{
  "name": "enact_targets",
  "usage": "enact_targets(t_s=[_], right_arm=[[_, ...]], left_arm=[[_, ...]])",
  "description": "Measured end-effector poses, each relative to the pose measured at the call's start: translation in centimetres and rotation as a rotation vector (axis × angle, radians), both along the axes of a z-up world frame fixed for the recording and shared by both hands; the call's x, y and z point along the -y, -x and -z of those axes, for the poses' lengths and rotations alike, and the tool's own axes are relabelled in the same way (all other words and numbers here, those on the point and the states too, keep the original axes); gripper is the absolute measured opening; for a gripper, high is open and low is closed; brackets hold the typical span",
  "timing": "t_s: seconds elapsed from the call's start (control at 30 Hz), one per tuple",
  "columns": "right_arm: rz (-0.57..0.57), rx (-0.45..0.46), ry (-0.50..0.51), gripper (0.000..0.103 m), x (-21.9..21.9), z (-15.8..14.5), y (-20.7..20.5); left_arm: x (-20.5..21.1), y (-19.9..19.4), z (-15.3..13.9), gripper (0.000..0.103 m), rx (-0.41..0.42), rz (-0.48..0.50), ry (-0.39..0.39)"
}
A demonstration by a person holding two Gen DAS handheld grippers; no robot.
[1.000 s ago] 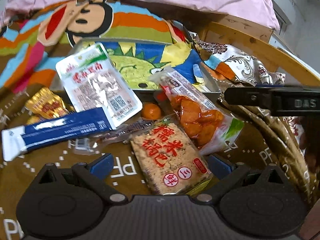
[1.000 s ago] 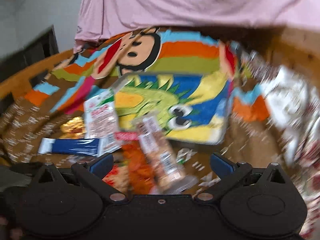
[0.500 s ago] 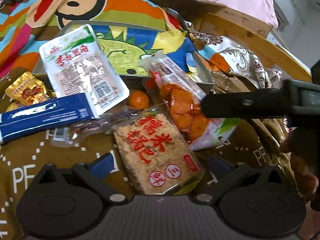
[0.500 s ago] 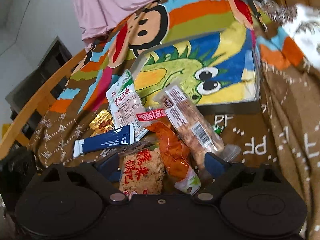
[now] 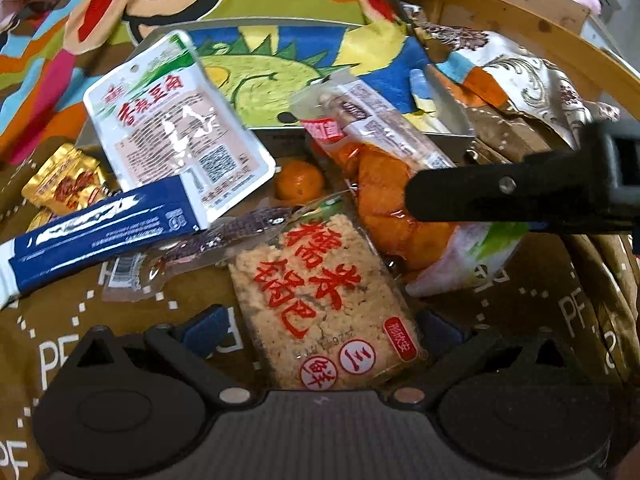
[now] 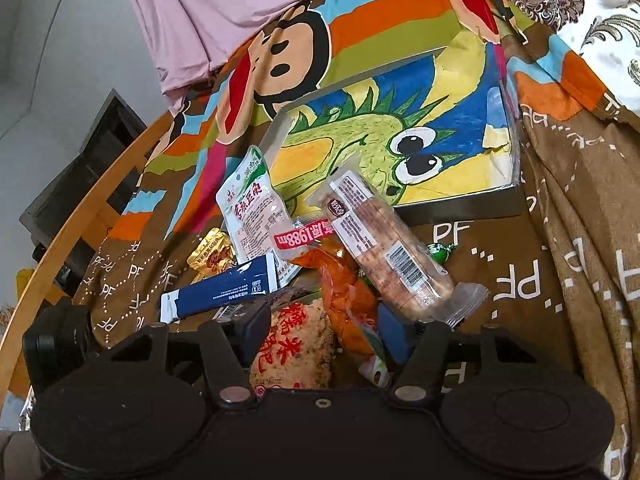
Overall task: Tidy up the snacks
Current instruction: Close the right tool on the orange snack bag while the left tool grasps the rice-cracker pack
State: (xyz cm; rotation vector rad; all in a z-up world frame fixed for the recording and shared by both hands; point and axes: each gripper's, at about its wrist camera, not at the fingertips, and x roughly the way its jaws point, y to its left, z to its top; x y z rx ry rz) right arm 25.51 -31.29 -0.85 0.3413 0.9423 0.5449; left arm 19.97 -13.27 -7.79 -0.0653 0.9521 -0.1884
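Observation:
A pile of snacks lies on a brown blanket. Between the fingers of my open left gripper [image 5: 320, 326] sits a rice cracker pack [image 5: 324, 300], untouched. Behind it lie an orange snack bag [image 5: 396, 216], a biscuit sleeve [image 5: 380, 128], a white tofu pack [image 5: 176, 128] and a blue stick pack [image 5: 100, 236]. My right gripper [image 6: 325, 324] has its jaws closing around the orange snack bag [image 6: 344, 296] and the edge of the rice cracker pack [image 6: 300, 344]. The pads do not visibly press. One of its black fingers [image 5: 480, 194] lies across the orange bag.
A shallow tin box [image 6: 400, 132] with a dragon drawing stands behind the pile, its near wall [image 5: 280, 136] facing me. Gold candy [image 5: 64, 184], a round orange sweet [image 5: 300, 180] and a green candy [image 6: 438, 252] lie loose. A curved wooden rail [image 6: 80, 220] borders the blanket.
The right gripper's finger came in from the right over the orange bag, and its jaws narrowed. The left gripper drew closer to the rice cracker pack and tilted down.

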Motion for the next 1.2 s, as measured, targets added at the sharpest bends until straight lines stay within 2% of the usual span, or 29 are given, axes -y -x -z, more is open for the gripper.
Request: enact_targets(t_s=[0.2, 0.33, 0.43, 0.57, 0.7, 0.87, 0.97, 1.03, 1.1, 1.2], right_arm=[[-0.014, 0.018, 0.012, 0.049, -0.2, -0.3, 0.3], [-0.036, 0.029, 0.020, 0.049, -0.7, -0.6, 0.6], [-0.036, 0.050, 0.080, 0.050, -1.5, -0.3, 0.5], [-0.048, 0.077, 0.171, 0.051, -2.7, 0.6, 0.4], [-0.077, 0.103, 0.208, 0.052, -3.4, 1.2, 0.2], [-0.120, 0.104, 0.266, 0.049, -4.5, 2.5, -0.6], [-0.145, 0.135, 0.303, 0.048, -5.1, 2.9, -0.5], [-0.146, 0.152, 0.331, 0.040, -5.4, 3.0, -0.4], [-0.137, 0.159, 0.349, 0.039, -5.4, 2.9, -0.3], [-0.119, 0.167, 0.376, 0.038, -5.8, 2.7, 0.1]], left_arm=[[-2.3, 1.3, -0.3, 0.098, -0.014, -0.030, -0.010], [-4.5, 2.6, -0.5, 0.093, -0.021, -0.083, -0.004], [-5.4, 3.0, -0.5, 0.093, -0.028, -0.116, -0.011], [-4.7, 2.0, -0.6, 0.097, -0.039, -0.108, -0.055], [-4.2, 0.6, -0.5, 0.101, -0.039, -0.090, -0.108], [-5.0, -0.9, -0.2, 0.102, -0.052, -0.057, -0.092], [-4.9, -0.7, 0.0, 0.103, -0.043, -0.042, -0.106], [-4.8, -0.6, 0.1, 0.103, -0.035, -0.048, -0.114], [-4.7, -0.6, 0.1, 0.103, -0.034, -0.052, -0.123], [-4.8, -0.3, -0.2, 0.098, -0.034, -0.065, -0.127]])
